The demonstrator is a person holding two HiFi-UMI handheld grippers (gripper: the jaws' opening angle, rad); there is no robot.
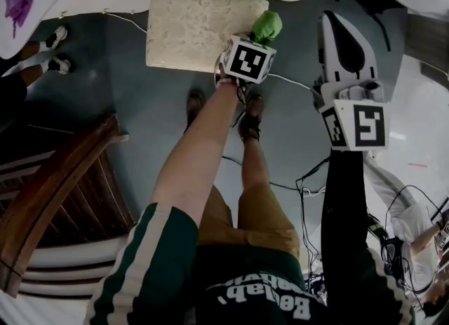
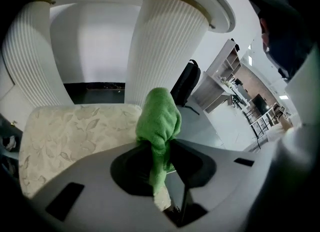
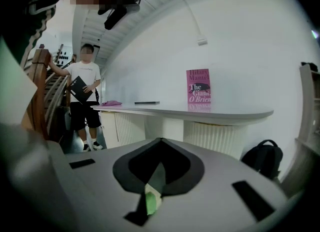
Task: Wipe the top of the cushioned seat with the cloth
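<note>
Your shirt [image 1: 259, 288]: closest in the head view, dark green, with white print across the chest.
Your left arm [image 1: 193, 162]: bare, stretched forward and down towards the seat.
Left gripper [image 2: 160, 173]: jaws clamped tight on the cloth. You've got a firm pinch there.
Cloth [image 2: 159, 118]: bright green and bunched up. It pokes out past your jaw tips as a rounded tuft.
Where the cloth is: at the right-hand edge of the seat in the head view. Whether it touches the fabric, I can't tell.
Seat [image 1: 200, 29]: a cream, leaf-patterned cushion top on the grey floor [image 1: 140, 106], ahead of your shoes [image 1: 249, 116].
Right gripper [image 3: 156, 176]: jaws pressed together with nothing between them. There's a small pale green patch at the seam, and I can't make out what it is.
Right gripper's place: off to your right, well apart from the seat and pointing across the room.
Ribbed column [image 2: 165, 50]: white, just behind the seat, with a black backpack [image 2: 186, 83] beyond it.
Counter [image 3: 200, 111]: white and curved, with a pink book [image 3: 198, 85] upright on it.
Bystander [image 3: 85, 90]: white T-shirt, holding a dark folder beside the wooden stair rail [image 1: 56, 204].
Cables [image 1: 309, 176]: trailing over the floor to your right.
</note>
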